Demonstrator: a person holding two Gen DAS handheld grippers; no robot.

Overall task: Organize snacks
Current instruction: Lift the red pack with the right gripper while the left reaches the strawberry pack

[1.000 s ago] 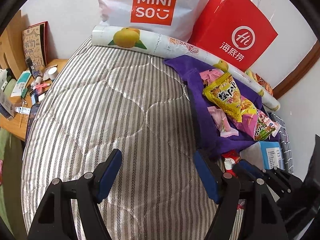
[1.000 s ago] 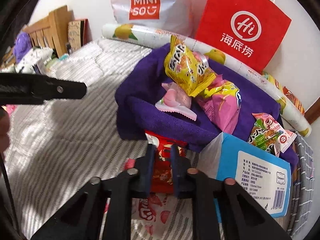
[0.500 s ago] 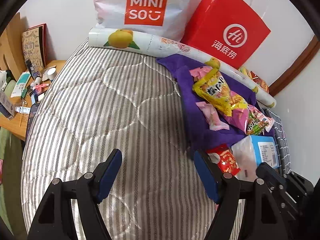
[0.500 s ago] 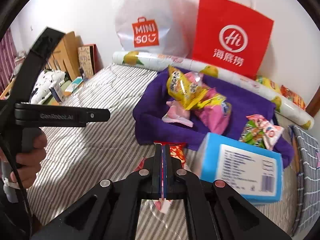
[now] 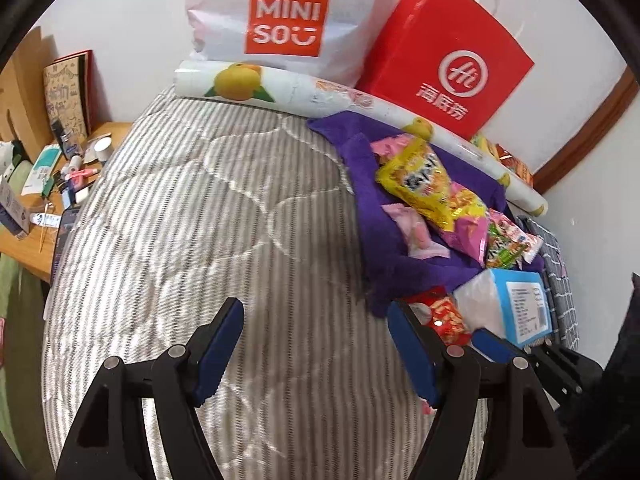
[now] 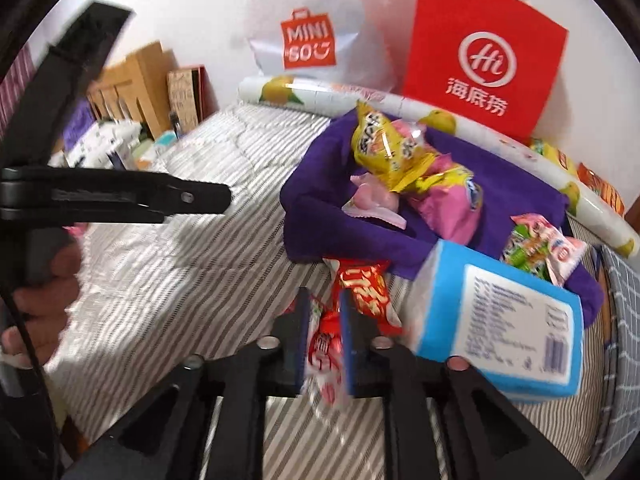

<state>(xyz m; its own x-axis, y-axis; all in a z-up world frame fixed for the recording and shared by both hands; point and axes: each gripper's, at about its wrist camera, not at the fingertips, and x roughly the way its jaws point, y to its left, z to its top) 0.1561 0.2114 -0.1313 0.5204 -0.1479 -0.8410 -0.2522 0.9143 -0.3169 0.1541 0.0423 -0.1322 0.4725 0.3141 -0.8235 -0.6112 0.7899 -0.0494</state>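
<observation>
My right gripper (image 6: 324,300) is shut on a red snack packet (image 6: 325,346), held just above the striped quilt (image 6: 168,280); in the left wrist view the packet (image 5: 446,316) shows beside the right-hand finger. Behind it a purple towel (image 6: 320,216) carries a yellow bag (image 6: 380,148), a pink bag (image 6: 452,204), a small pink packet (image 6: 376,200) and a green-and-pink packet (image 6: 540,248). A blue tissue box (image 6: 500,320) lies at the towel's near edge. My left gripper (image 5: 316,316) hangs open over bare quilt (image 5: 200,220), nothing between its fingers.
Against the wall stand a white Miniso bag (image 5: 288,20) and a red paper bag (image 5: 448,60), with a fruit-printed roll (image 5: 280,88) lying before them. A cluttered wooden desk (image 5: 36,200) borders the bed's left side. A grey checked cloth (image 6: 624,320) lies at the right.
The right gripper has risen a little and tilted with the red packet in its jaws. The left gripper has stayed open over the same patch of quilt.
</observation>
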